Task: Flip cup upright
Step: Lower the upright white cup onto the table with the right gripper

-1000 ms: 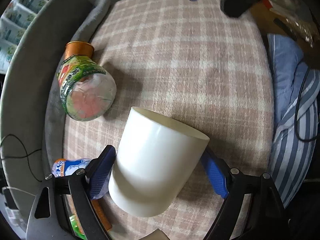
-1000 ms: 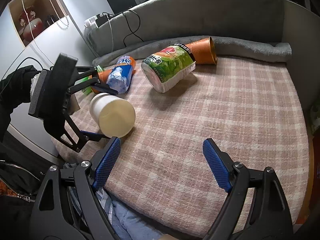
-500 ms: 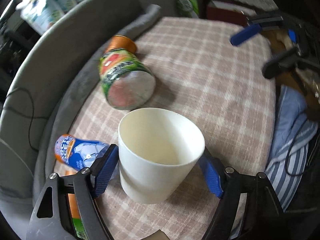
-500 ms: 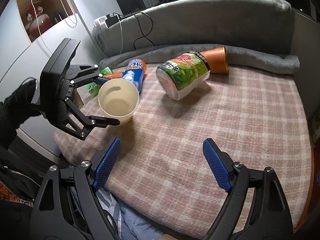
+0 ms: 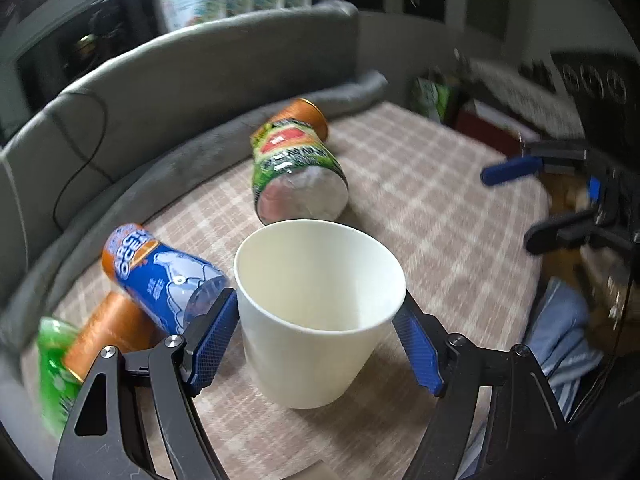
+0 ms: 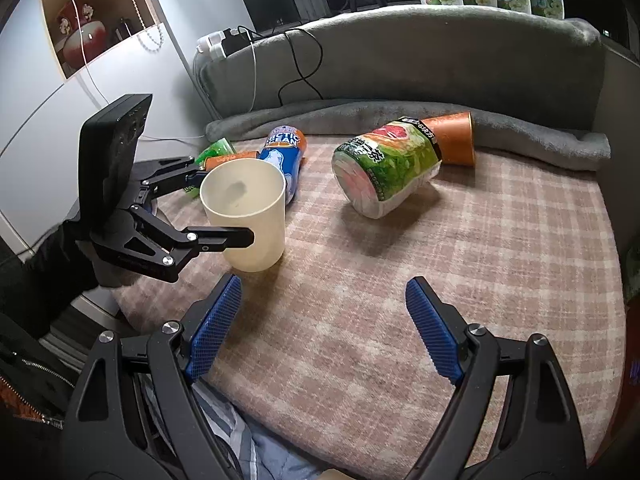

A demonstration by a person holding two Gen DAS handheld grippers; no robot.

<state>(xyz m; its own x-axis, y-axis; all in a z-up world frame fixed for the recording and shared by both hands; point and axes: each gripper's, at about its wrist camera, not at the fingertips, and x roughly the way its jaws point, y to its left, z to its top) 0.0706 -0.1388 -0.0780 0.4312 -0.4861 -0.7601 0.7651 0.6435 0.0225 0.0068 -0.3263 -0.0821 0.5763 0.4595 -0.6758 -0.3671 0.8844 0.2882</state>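
- I am seeing the white cup (image 5: 316,320) standing mouth-up on the plaid blanket (image 6: 460,248), its base resting on the cloth near the blanket's edge.
- My left gripper (image 5: 316,336) is closing its blue fingers (image 5: 210,340) against both sides of the cup, one pad on each wall, so it is gripping the cup just below the rim.
- From the right wrist view the left gripper (image 6: 216,208) is reaching in from beyond the blanket's edge, with the cup (image 6: 246,216) sitting upright between its black arms.
- My right gripper (image 6: 320,332) is hovering over the blanket in front of the cup, its fingers (image 6: 434,334) spread wide and holding nothing.
- Behind the cup, a blue bottle (image 5: 160,276) is lying on its side, touching an orange and green bottle (image 5: 92,344) farther out.
- Well behind the cup, a green-labelled bottle with an orange cap (image 6: 396,164) is lying on its side, base toward me.
- A grey padded bolster (image 6: 400,64) is curving around the far side of the blanket behind the cup.
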